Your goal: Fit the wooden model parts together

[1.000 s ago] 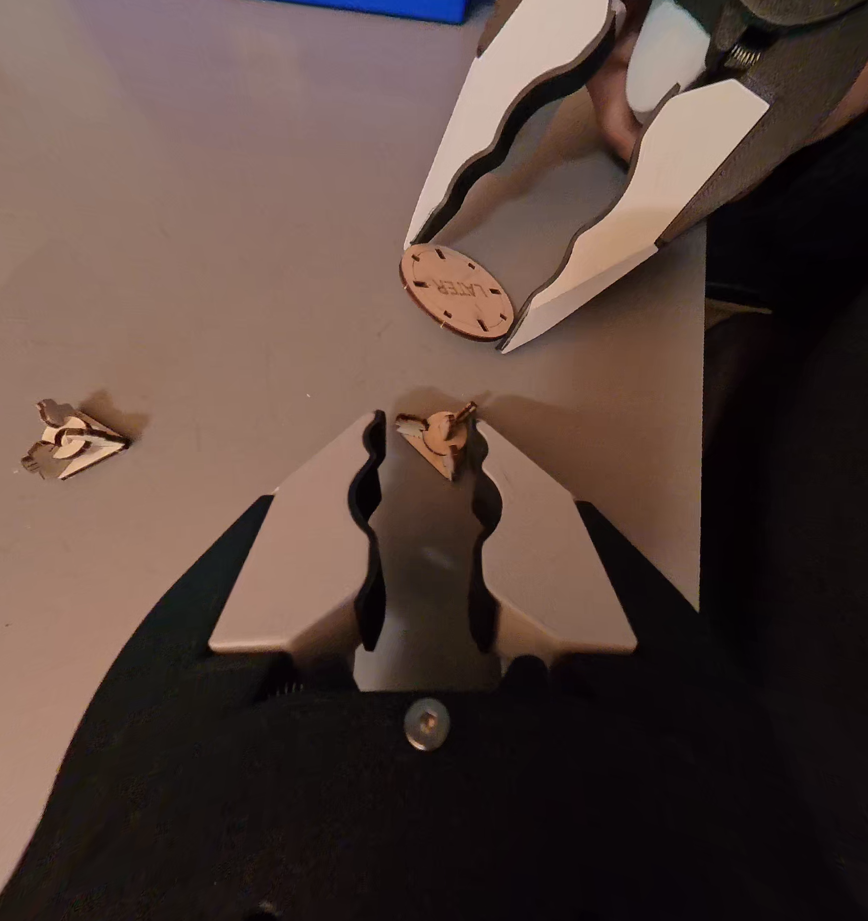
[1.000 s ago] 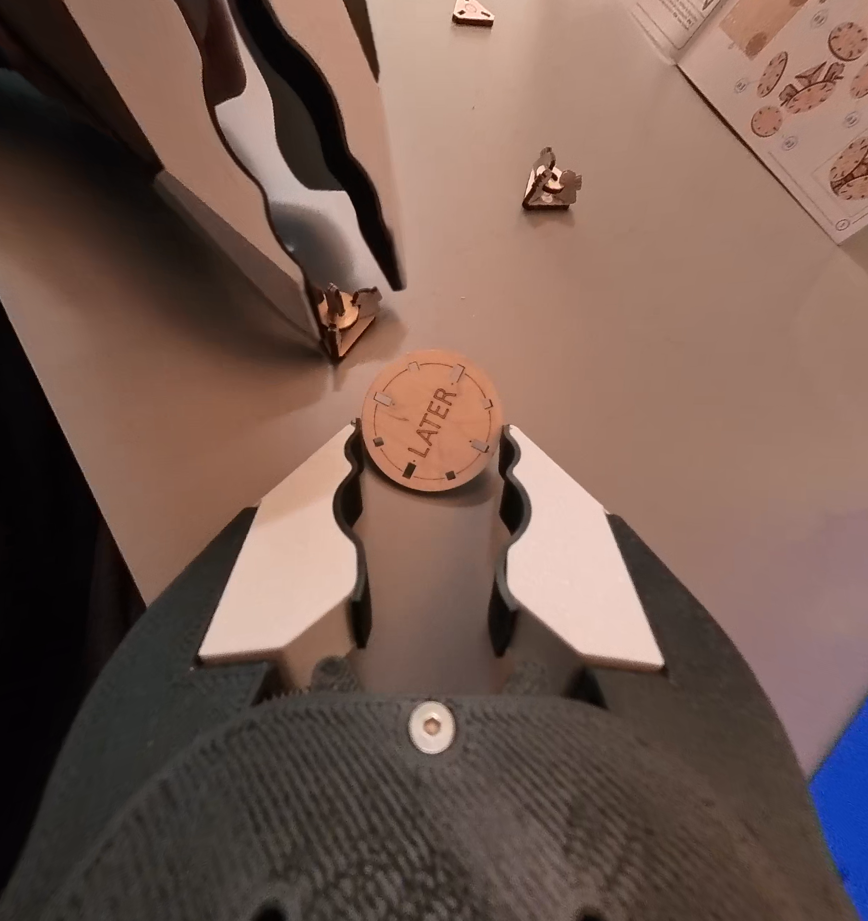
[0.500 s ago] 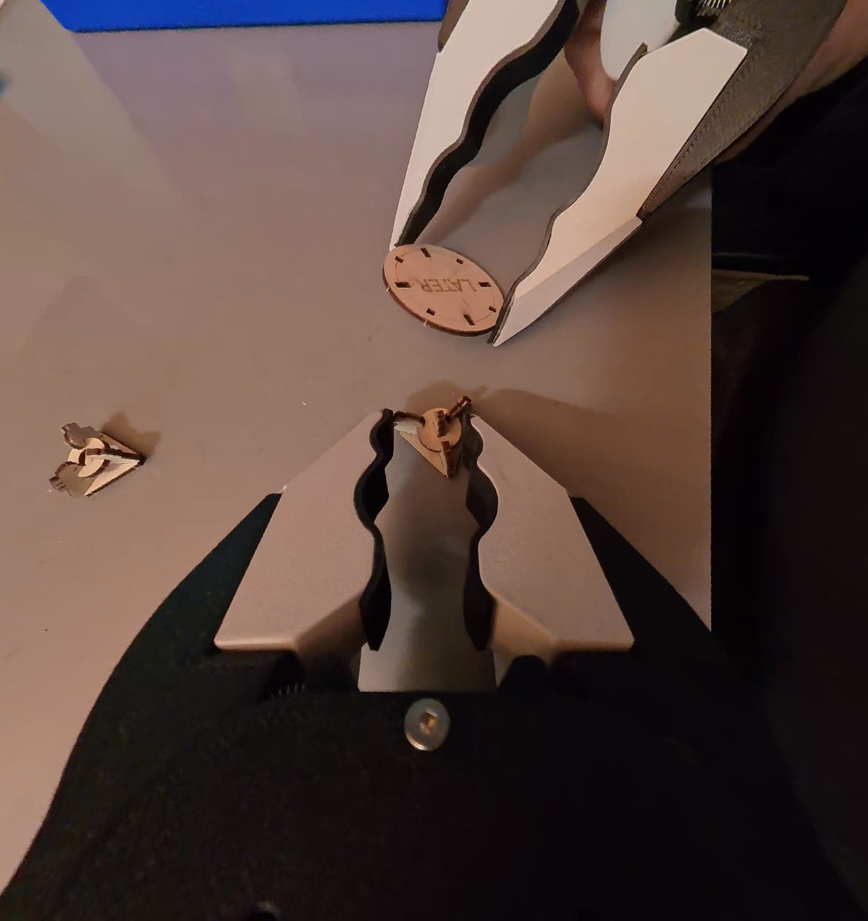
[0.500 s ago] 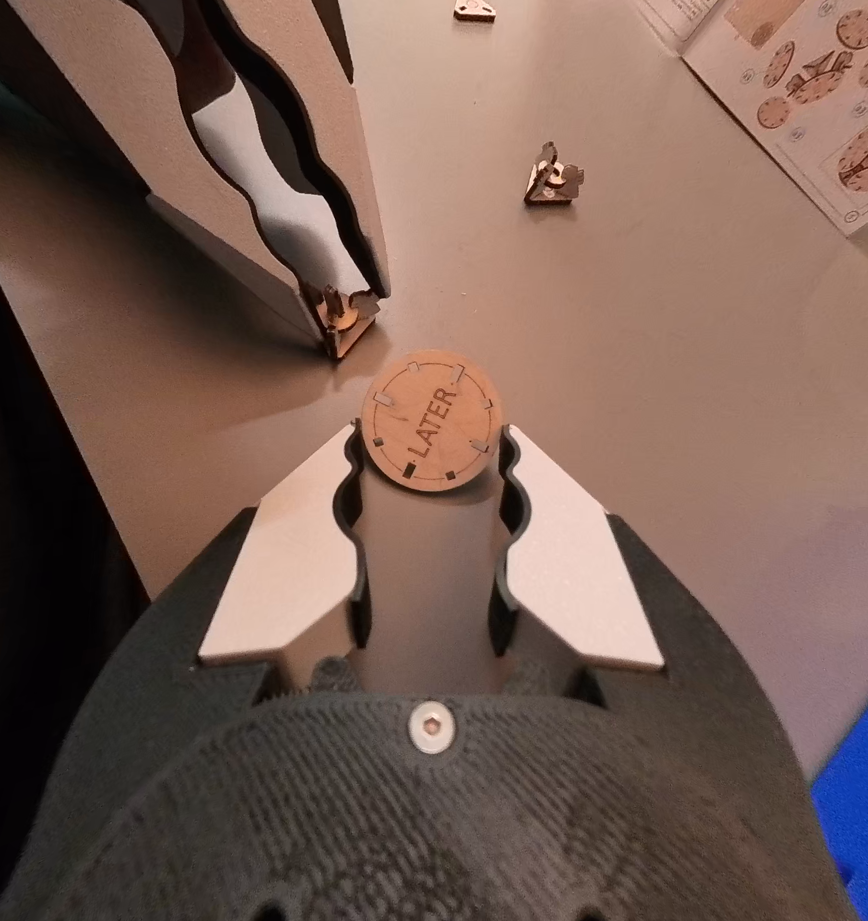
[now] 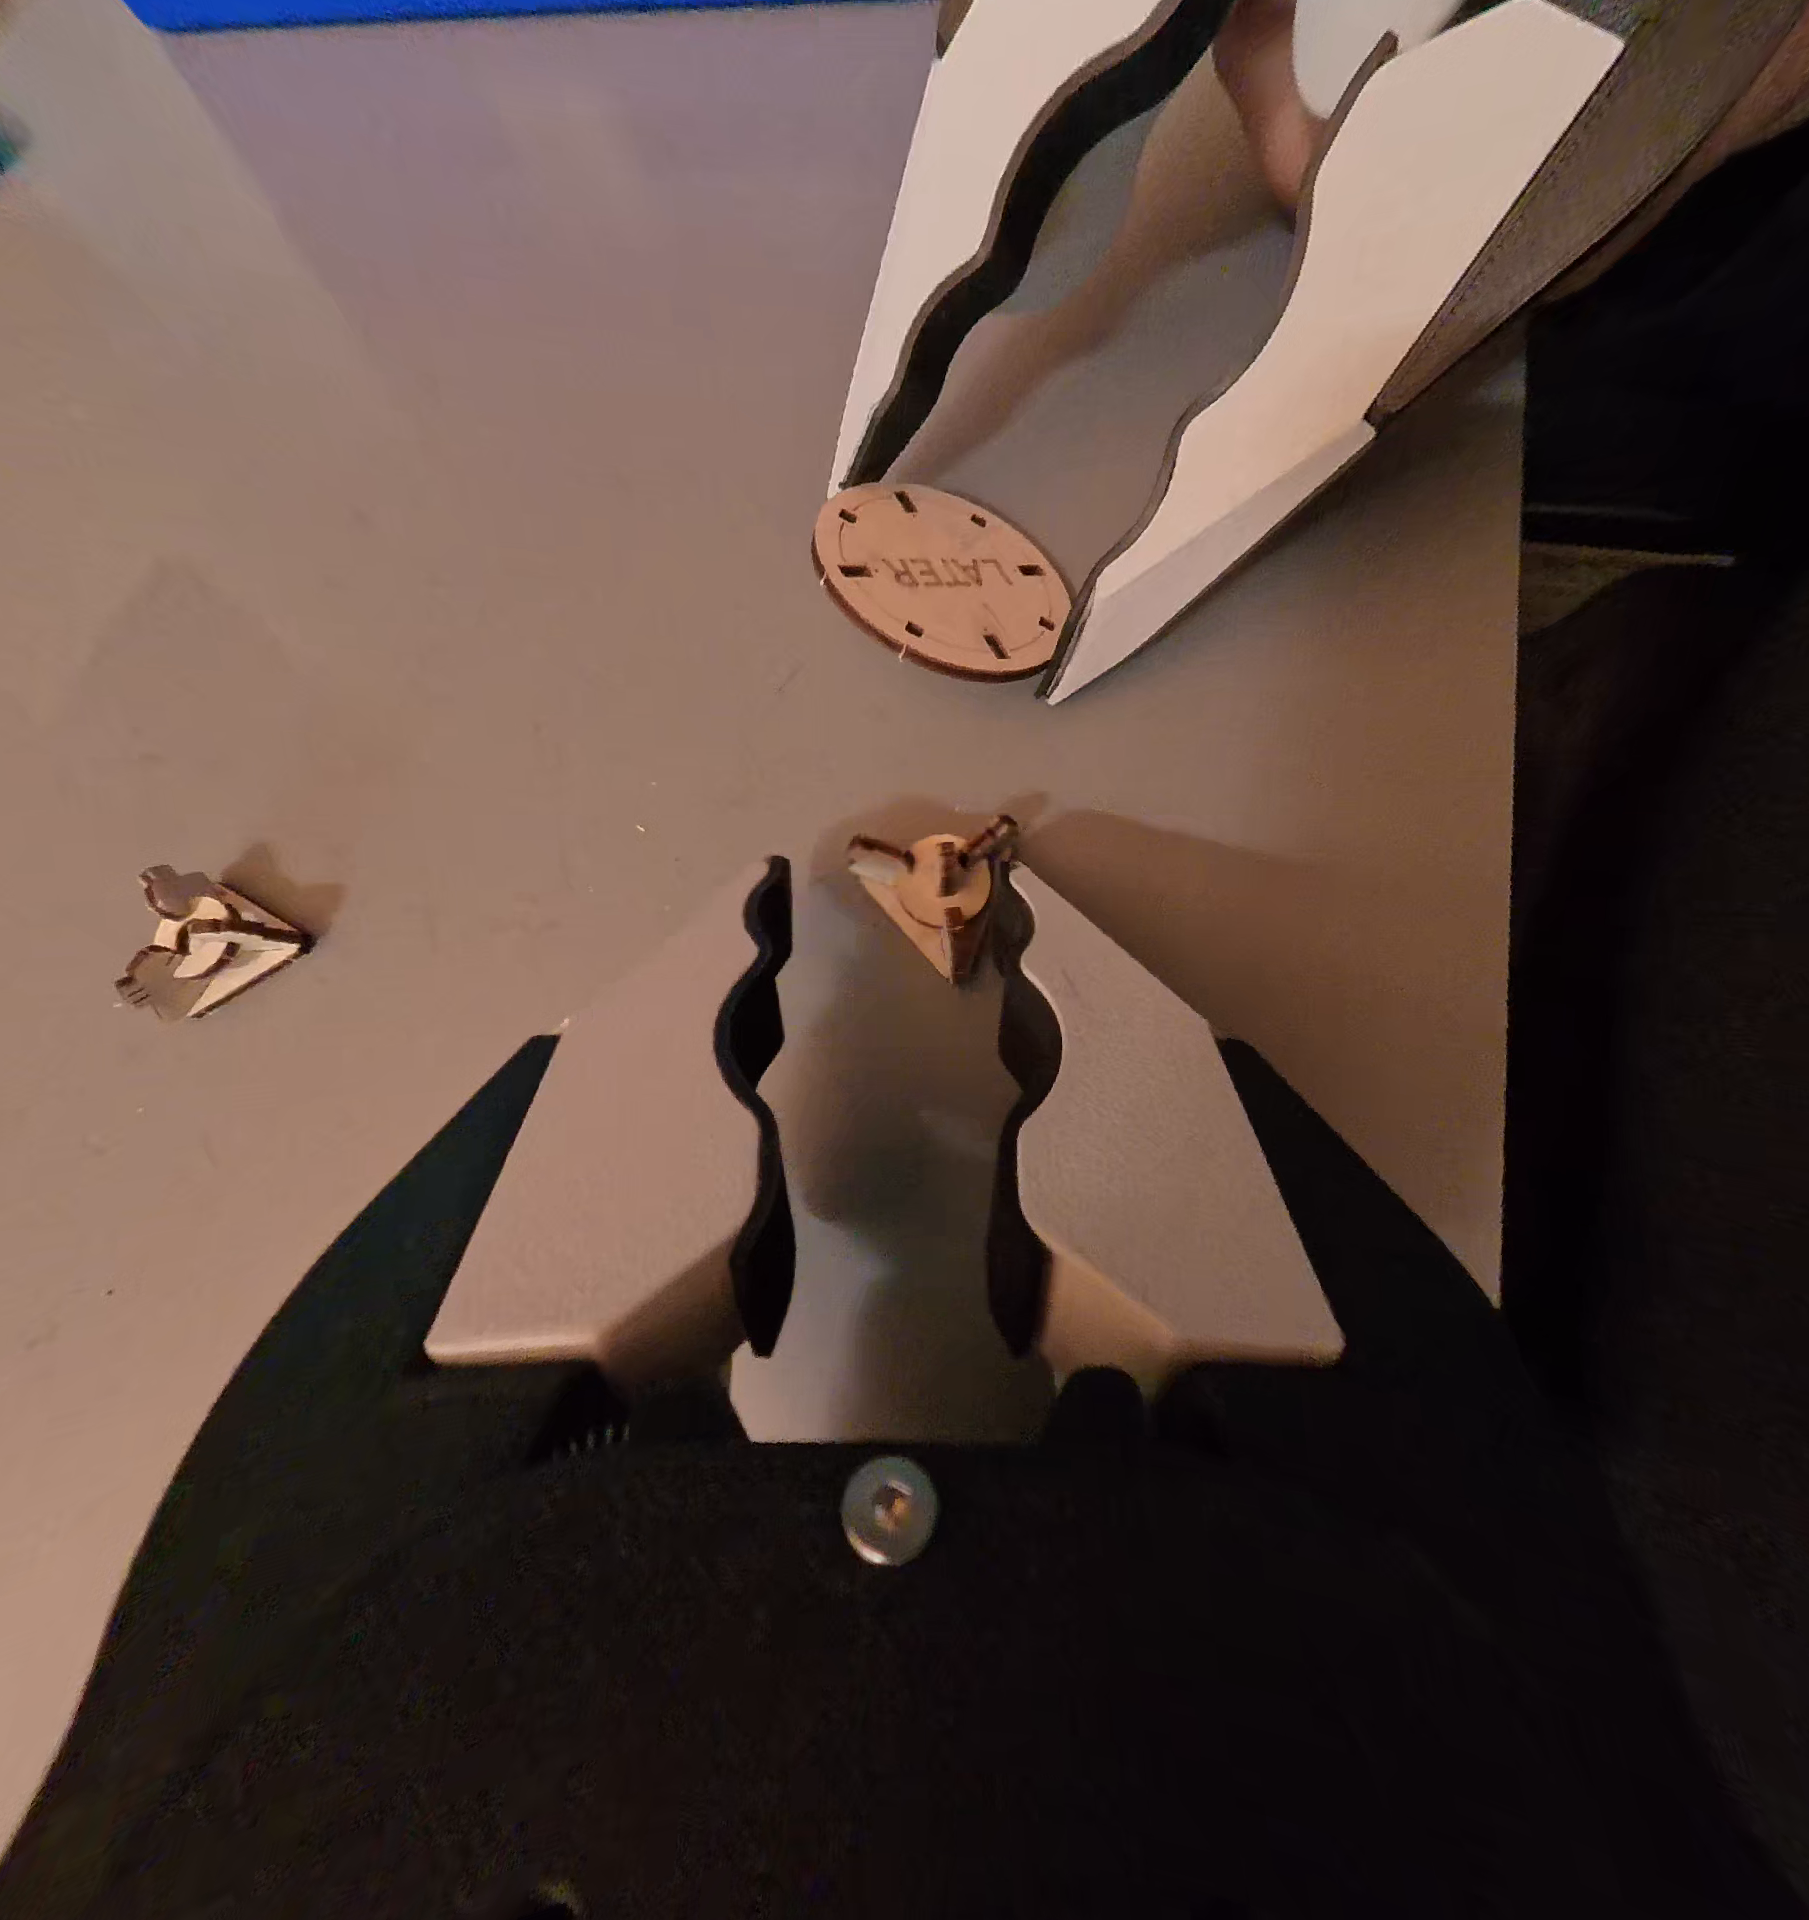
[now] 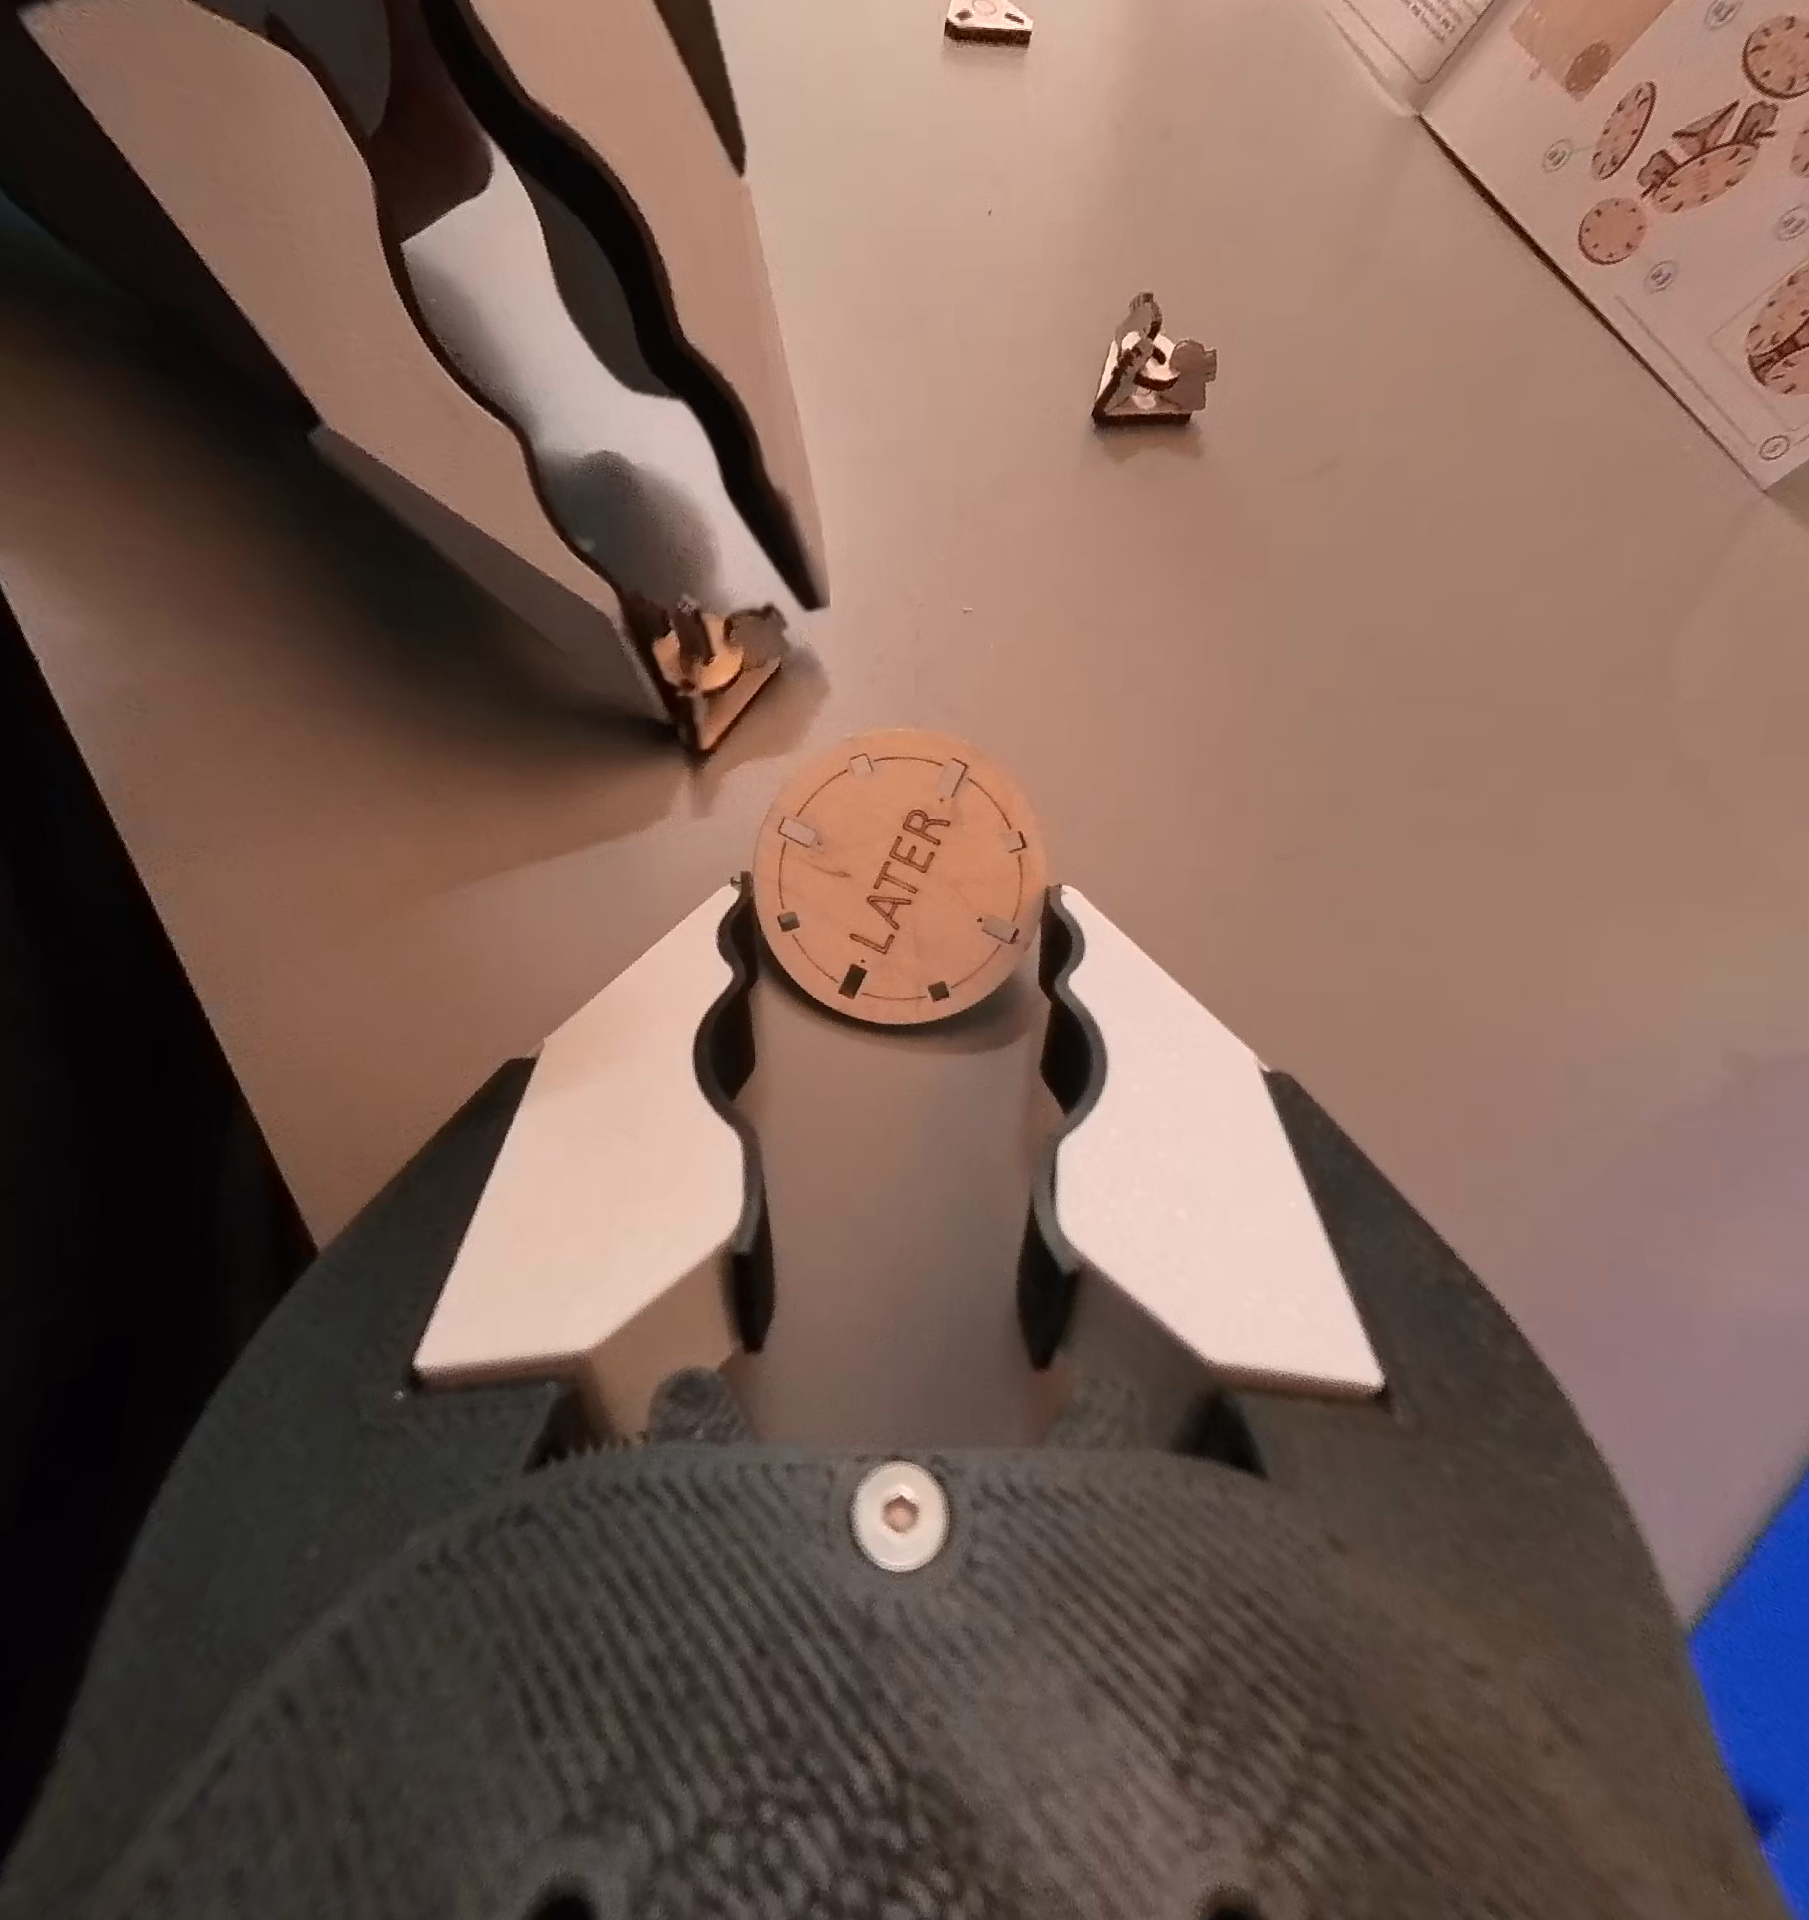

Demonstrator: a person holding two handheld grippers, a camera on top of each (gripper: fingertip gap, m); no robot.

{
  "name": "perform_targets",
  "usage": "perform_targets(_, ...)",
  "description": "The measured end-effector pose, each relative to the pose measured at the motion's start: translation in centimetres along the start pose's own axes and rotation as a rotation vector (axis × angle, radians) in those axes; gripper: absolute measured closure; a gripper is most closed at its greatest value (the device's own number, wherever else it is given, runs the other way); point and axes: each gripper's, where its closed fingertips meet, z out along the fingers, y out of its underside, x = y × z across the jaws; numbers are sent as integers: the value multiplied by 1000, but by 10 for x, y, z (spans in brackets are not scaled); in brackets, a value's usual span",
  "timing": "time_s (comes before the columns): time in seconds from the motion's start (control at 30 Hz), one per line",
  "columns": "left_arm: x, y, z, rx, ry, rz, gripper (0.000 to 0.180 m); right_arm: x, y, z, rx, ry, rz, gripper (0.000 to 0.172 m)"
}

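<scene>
Left tool (image 5: 895, 894) open, right pad touching a small wooden triangle (image 5: 936, 899) on the desk (image 5: 464, 520) — left pad apart, right tool (image 6: 898, 904) closed on a wooden disc (image 6: 900, 883), second triangle (image 5: 199, 940) well left.

Hobby or craft workspace, plain grey surface (image 6: 1399, 935), laser-cut wooden kit pieces (image 6: 1154, 369) scattered about, printed assembly instruction sheet (image 6: 1710, 208) at the edge, blue mat (image 6: 1793, 1714) alongside

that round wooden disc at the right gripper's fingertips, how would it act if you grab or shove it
The wooden disc looks like thin, stiff sheet wood, so probably light and rigid rather than floppy. Lying flat on the smooth grey table, it would likely slide when pushed, not roll. Its low edge gives the fingers little to pinch; the small slots suggest it could snap if squeezed hard.
</scene>
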Motion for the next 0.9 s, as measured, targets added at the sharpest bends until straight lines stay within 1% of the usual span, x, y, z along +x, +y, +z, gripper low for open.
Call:
perform_targets(0.07,0,-1,-2,12,6,-19,137,1,0,-1,1,1,4,118)
perform_targets(0.13,1,-3,-4,28,18,-27,137,2,1,-1,1,2,10,118)
perform_targets(0.3,8,-3,-3,23,26,21,138,5,3,-3,-3,5,30,118)
perform_targets(0.5,10,1,0,-16,21,61,152,9,9,-5,-18,10,69,118)
perform_targets(0.67,11,3,-2,-25,49,21,153,13,13,-7,-28,2,114,118)
perform_targets(0.73,11,4,-3,-26,62,7,154,12,13,-7,-28,1,114,118)
perform_targets(0.77,11,5,-3,-31,66,4,158,12,13,-7,-27,0,111,118)
perform_targets(0.9,11,7,-6,-31,81,-9,157,9,12,-7,-26,-12,105,118)
